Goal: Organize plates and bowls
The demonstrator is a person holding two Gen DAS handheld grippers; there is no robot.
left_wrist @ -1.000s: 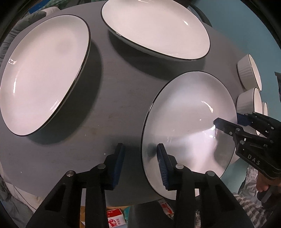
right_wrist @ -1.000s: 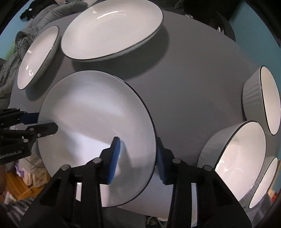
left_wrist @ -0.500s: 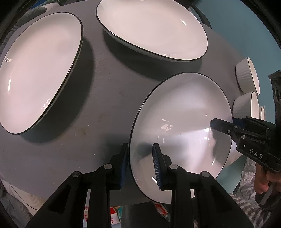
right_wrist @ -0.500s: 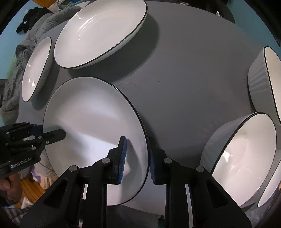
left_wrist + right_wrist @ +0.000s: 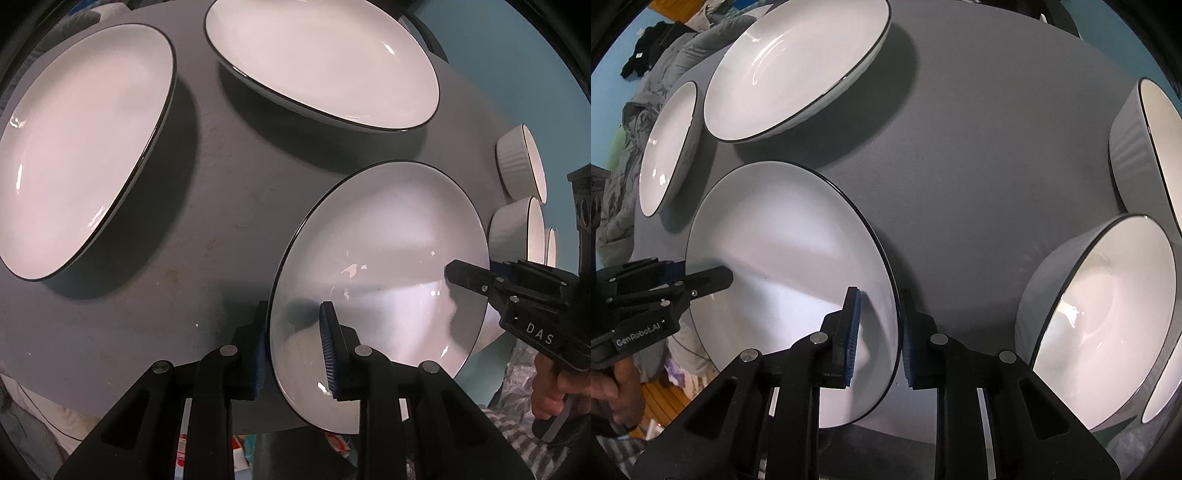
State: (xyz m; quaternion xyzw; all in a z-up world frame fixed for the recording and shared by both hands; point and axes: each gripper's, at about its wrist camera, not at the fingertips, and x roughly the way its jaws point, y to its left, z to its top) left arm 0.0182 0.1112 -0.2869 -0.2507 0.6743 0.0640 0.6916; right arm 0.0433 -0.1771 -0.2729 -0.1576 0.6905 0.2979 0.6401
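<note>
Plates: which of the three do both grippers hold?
The nearest plate, with fingers on opposite rims; the far-left plate and far plate lie untouched.

dim room | hard overhead light, dark shadows on tabletop | glare specks on plates (heavy fisheye bending, black corners)

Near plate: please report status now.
Left gripper and right gripper both clamp the near plate, opposite rims. Two other plates beyond. Nothing blocking.

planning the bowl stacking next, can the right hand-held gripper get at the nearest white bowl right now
Probably not yet: the right hand-held gripper straddles the near black-rimmed white plate. The ribbed white bowl sits unobstructed beside it.
</note>
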